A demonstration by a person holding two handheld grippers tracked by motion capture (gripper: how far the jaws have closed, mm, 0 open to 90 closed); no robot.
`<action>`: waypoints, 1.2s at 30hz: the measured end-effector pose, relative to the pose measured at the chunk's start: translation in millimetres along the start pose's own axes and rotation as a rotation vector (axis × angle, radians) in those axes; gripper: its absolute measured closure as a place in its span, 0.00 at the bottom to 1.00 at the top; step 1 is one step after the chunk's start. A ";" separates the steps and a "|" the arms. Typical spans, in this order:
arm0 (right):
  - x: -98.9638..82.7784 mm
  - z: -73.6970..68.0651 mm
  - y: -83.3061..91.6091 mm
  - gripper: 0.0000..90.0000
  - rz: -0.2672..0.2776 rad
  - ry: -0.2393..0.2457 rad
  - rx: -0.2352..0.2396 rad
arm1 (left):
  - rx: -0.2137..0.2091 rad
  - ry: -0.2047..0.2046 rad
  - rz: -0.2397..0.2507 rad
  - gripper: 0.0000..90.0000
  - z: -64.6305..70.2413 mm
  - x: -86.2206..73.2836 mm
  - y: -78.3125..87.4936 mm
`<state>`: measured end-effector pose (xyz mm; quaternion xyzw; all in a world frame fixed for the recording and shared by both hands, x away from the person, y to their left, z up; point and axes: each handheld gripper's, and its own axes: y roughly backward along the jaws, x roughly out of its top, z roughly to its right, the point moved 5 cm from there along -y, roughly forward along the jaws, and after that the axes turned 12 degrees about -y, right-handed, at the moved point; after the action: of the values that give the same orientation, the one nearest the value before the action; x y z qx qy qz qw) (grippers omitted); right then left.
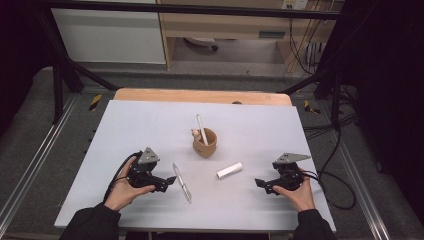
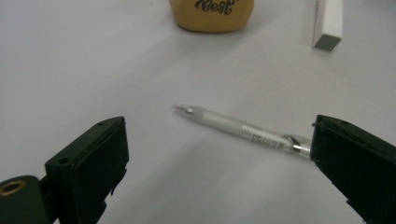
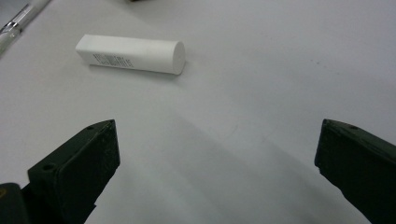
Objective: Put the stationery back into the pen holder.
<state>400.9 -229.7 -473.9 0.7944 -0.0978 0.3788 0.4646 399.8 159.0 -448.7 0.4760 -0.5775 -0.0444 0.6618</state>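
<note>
A clear pen point(image 1: 182, 183) point(image 2: 243, 129) lies flat on the grey table, just right of my left gripper point(image 1: 171, 180) point(image 2: 219, 158). That gripper is open, and the pen's back end runs behind its right jaw without being pressed. A white tube point(image 1: 229, 170) point(image 3: 131, 53) lies on its side, ahead of my right gripper point(image 1: 260, 184) point(image 3: 215, 163), whose jaws stand wide open with nothing between them. A tan cup point(image 1: 205, 142) point(image 2: 212, 14) stands mid-table with a white stick point(image 1: 201, 128) leaning in it.
The grey tabletop point(image 1: 150, 125) ends at a wooden strip point(image 1: 200, 95) at the back. Black frame bars and cables point(image 1: 330, 165) run along the right side. A person's hands point(image 1: 120, 192) hold both grippers near the front edge.
</note>
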 end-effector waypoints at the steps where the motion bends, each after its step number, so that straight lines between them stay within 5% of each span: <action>1: -0.8 1.2 0.7 0.01 -0.001 0.004 -0.001 | -0.003 -0.005 0.000 0.05 2.2 3.0 -2.0; 20: -6.5 7.3 4.6 0.01 -0.016 0.014 -0.012 | -0.076 -0.115 -0.046 0.09 43.5 64.6 -44.4; 36: -7.3 6.8 4.6 0.01 -0.022 0.024 -0.006 | -0.124 -0.147 -0.088 0.14 63.9 97.9 -77.4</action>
<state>397.0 -239.2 -477.9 0.7893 -0.0845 0.3830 0.4723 418.4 20.4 -438.4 0.4545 -0.5992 -0.1437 0.6432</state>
